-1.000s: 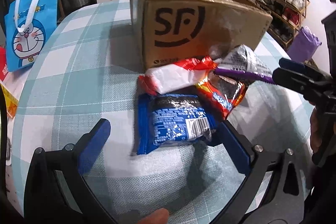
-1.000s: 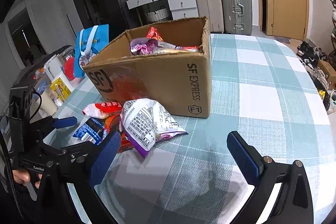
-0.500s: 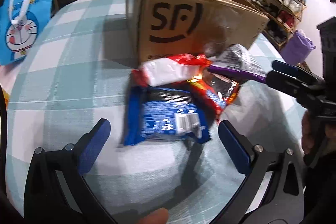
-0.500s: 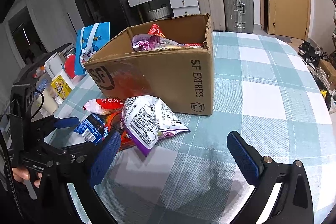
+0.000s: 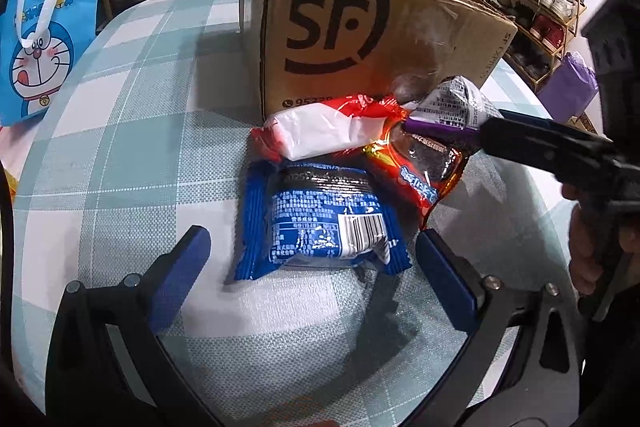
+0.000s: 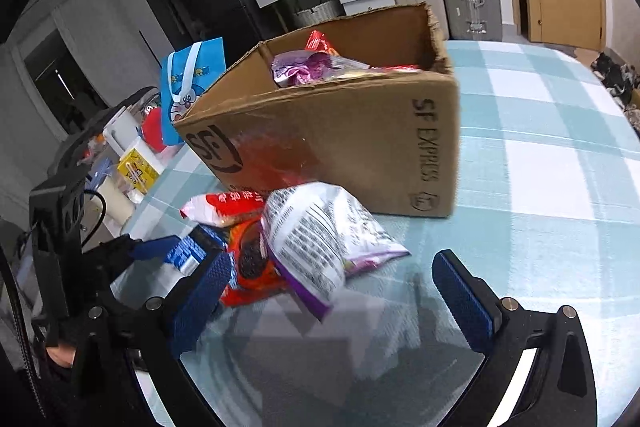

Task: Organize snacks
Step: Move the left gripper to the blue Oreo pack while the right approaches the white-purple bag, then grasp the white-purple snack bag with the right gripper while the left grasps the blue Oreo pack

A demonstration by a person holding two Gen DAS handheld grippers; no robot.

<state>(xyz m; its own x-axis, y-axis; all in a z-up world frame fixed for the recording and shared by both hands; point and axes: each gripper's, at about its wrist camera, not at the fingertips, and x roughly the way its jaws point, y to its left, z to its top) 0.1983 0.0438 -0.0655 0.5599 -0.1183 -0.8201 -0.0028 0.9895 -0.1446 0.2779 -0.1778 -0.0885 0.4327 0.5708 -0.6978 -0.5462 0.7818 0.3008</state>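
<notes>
A pile of snack packets lies in front of the SF cardboard box [image 5: 360, 39]. My left gripper [image 5: 312, 259] is open around the near end of the blue packet [image 5: 320, 223]. Behind it lie a red-and-white packet [image 5: 328, 131], an orange cookie packet [image 5: 424, 171] and a silver-and-purple bag [image 5: 456, 103]. My right gripper [image 6: 332, 291] is open, its jaws either side of the silver-and-purple bag [image 6: 316, 239]. The box [image 6: 340, 139] holds several snacks, among them a purple bag [image 6: 300, 67].
A blue Doraemon bag [image 5: 36, 39] stands at the table's left edge. A yellow box [image 6: 138, 165] and a red item sit beyond the left gripper [image 6: 156, 249]. A shoe rack [image 5: 540, 11], suitcases and drawers stand beyond the checked tablecloth [image 6: 540, 155].
Both grippers have moved forward and down towards the pile. The left one now straddles the blue packet, the right one the silver-and-purple bag. Both stay open.
</notes>
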